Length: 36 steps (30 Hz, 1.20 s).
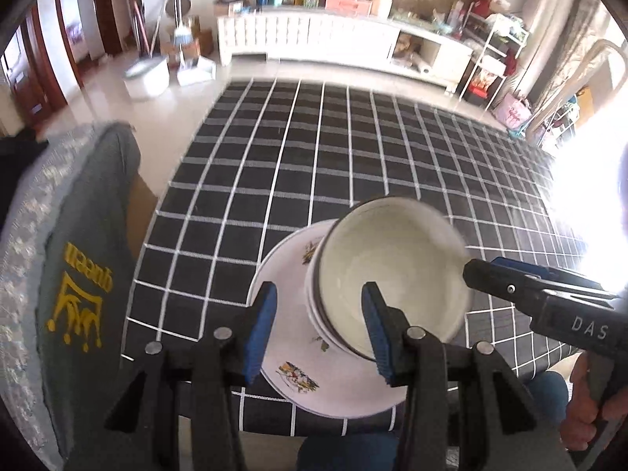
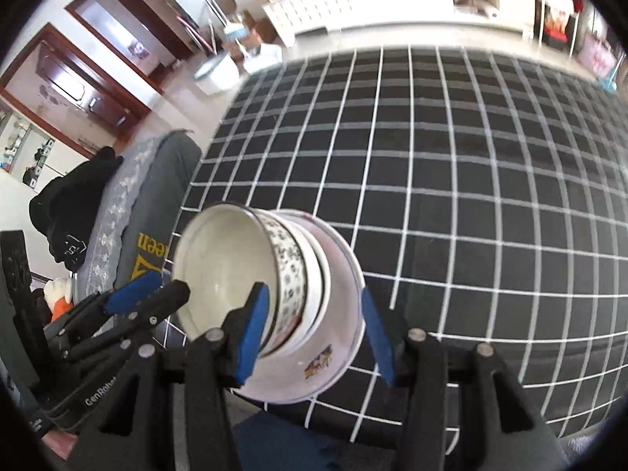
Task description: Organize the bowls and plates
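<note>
Table: black cloth with white grid (image 1: 353, 149); only one stack stands on it, at the near edge.
Plate: flowered plate (image 1: 292, 357) lies flat at the bottom of that stack.
Bowls: nested bowls (image 1: 392, 274) sit on the plate; the top one carries a dark patterned band.
Left gripper (image 1: 320, 331): partly open, pads either side of the stack's left part, pressing on nothing.
Right gripper (image 2: 318, 337): partly open, straddling the stack, apparently not gripping.
Progress: stacking looks finished; probably only withdrawal remains.
</note>
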Each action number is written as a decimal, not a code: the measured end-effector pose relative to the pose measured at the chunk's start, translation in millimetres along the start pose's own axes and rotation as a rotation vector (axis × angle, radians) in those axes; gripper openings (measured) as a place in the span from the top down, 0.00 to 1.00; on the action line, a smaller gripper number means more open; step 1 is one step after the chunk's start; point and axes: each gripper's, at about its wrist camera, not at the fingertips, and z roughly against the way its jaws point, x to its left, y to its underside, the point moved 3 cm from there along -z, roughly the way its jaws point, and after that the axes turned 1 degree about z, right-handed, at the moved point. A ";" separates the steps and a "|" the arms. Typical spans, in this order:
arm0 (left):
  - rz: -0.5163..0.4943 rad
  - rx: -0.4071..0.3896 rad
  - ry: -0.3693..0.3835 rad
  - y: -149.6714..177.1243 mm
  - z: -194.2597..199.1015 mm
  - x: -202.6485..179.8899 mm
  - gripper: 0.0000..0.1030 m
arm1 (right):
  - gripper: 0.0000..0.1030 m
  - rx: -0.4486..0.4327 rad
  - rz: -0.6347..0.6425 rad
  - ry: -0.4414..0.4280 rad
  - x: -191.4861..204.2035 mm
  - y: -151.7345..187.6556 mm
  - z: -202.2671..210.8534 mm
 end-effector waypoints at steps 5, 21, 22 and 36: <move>-0.039 -0.110 -0.021 4.4 41.7 -21.7 0.59 | 0.48 -0.128 0.052 0.086 2.1 13.0 50.0; -0.043 -0.456 -0.022 38.7 172.4 -59.3 0.13 | 0.00 -0.590 0.191 0.295 19.4 68.5 202.0; -0.048 -0.472 -0.020 41.2 178.5 -61.3 0.10 | 0.00 -0.613 0.195 0.292 19.8 72.2 209.7; -0.084 -0.548 0.038 89.3 217.4 -85.3 0.00 | 0.00 -0.797 0.226 0.348 24.5 129.6 261.4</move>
